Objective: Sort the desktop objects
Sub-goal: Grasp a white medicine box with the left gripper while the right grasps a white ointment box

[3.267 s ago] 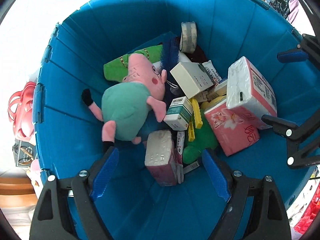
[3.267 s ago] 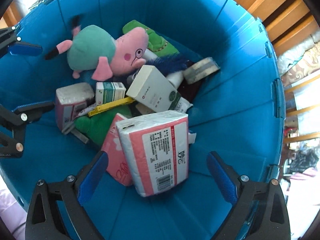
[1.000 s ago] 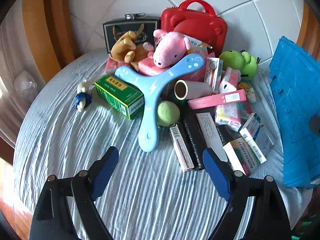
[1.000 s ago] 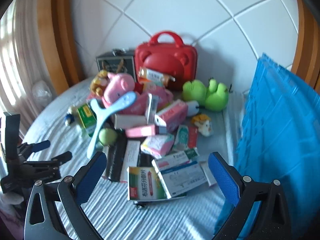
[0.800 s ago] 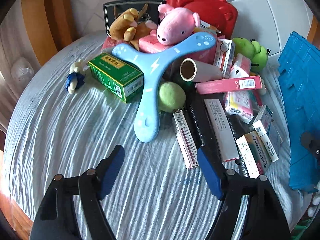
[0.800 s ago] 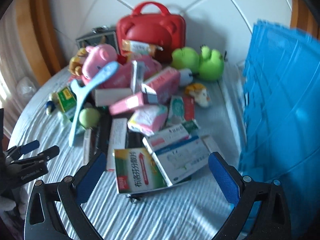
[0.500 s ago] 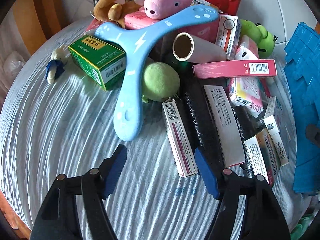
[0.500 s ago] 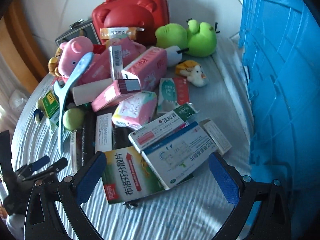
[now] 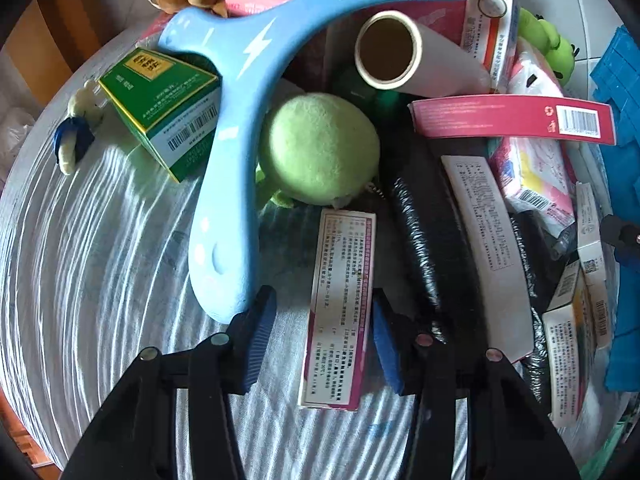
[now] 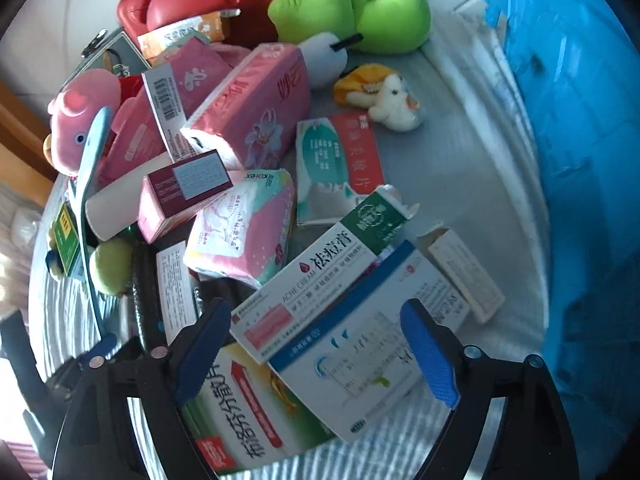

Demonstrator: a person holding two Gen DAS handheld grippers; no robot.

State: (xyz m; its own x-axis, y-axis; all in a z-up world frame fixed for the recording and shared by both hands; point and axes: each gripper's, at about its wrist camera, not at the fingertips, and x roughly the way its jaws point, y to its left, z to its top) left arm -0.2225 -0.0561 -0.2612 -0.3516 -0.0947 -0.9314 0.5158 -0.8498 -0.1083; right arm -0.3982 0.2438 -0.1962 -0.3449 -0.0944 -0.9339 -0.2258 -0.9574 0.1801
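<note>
- The blue bin [image 10: 580, 128] stood at the right edge of the striped tabletop [image 9: 100, 280], well apart from most of the clutter; judging by the task, it was where the things would go.
- The blue three-armed toy [image 9: 236, 128] lay across the green box [image 9: 164, 104] with one arm ending just beside the left gripper's pad. A sideways nudge could drag it and roll the green ball [image 9: 320, 148] away.
- The right gripper [image 10: 316, 344] hung wide open over the acne cream box [image 10: 320, 268] and the white-and-blue box [image 10: 360, 360], gripping nothing. These overlapped on the box with red lettering [image 10: 240, 408], so closing might catch two at once or tip the stack.
- The left gripper [image 9: 318, 332] had its jaws partly open, astride the pink-edged leaflet box [image 9: 340, 304], apparently not yet pinching it. The flat, thin box could slip or twist if gripped off-centre.
</note>
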